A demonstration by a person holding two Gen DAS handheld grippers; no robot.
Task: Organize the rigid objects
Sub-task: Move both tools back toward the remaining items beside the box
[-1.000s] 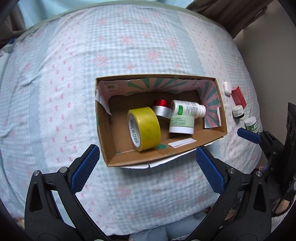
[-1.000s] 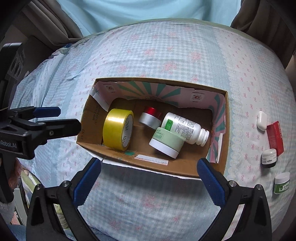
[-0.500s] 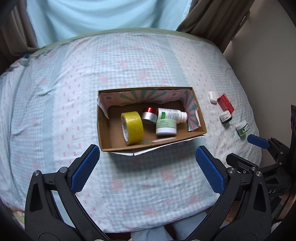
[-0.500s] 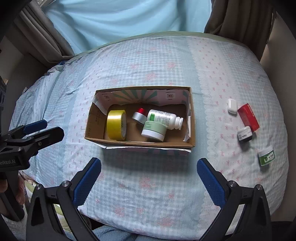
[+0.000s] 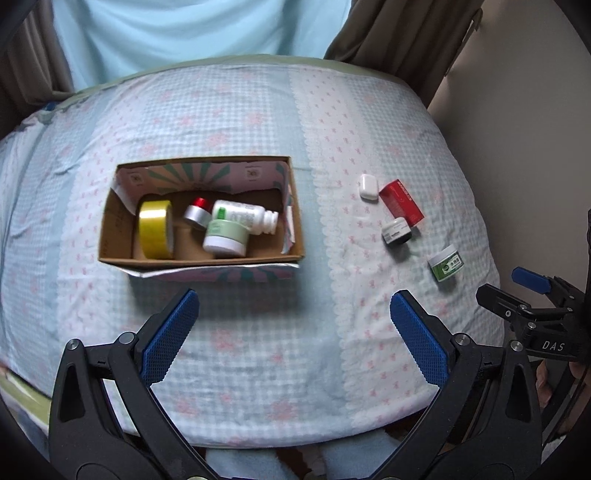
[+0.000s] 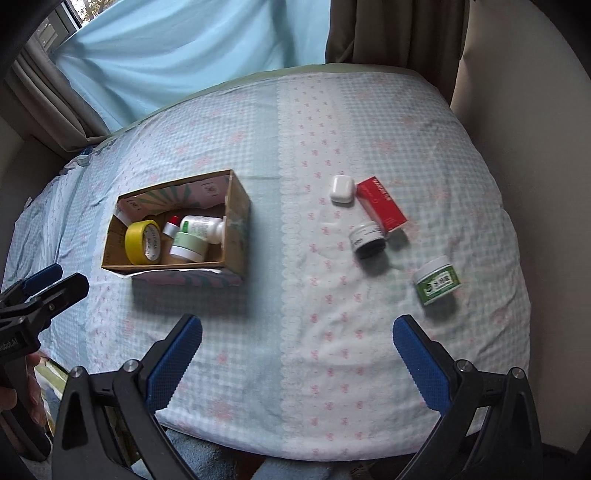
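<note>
An open cardboard box (image 5: pixel 110 240) (image 6: pixel 236 229) lies on the bed. It holds a yellow tape roll (image 5: pixel 155 229) (image 6: pixel 142 242), a silver and red tape roll (image 5: pixel 197 216), a white bottle (image 5: pixel 243 216) (image 6: pixel 201 227) and a pale green jar (image 5: pixel 225 238) (image 6: pixel 188 247). To its right lie a white earbud case (image 5: pixel 368 187) (image 6: pixel 341 189), a red carton (image 5: pixel 400 203) (image 6: pixel 382 203), a black and white jar (image 5: pixel 396 230) (image 6: pixel 367 238) and a green jar (image 5: pixel 446 263) (image 6: pixel 436 280). My left gripper (image 5: pixel 293 336) and right gripper (image 6: pixel 297 354) are open, empty, above the bed's near edge.
The bed has a light blue checked sheet (image 5: pixel 258 129) with pink flowers. A blue curtain (image 6: pixel 192 48) and brown drapes (image 6: pixel 399 33) hang behind it. A beige wall (image 5: pixel 524 129) borders the bed's right side.
Both grippers have pulled back and up from the box and shifted right. The box looks smaller, and the loose items on the right are nearer the middle of both views.
</note>
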